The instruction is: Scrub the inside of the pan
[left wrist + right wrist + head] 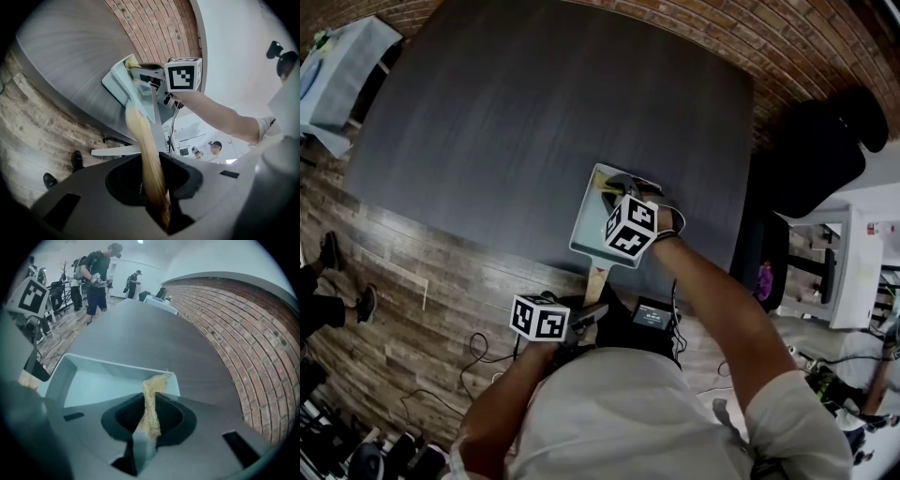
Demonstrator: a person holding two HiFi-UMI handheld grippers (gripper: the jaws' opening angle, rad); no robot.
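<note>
Careful, your left gripper point(152, 187) clamps the handle point(140, 136) and your right gripper point(150, 423) pinches the scrubber point(152, 390) over the far corner of the pan point(93, 380); the table point(534, 122) edge runs just beside the pan, so pressing may tip it

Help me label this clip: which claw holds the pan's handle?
The left claw, clamped on the wooden pan handle; the right claw pinches a straw-coloured scrubber instead.

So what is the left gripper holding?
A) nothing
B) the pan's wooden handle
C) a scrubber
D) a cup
B: in the left gripper view, the left gripper is shut on the wooden handle that runs out to the pan.
</note>
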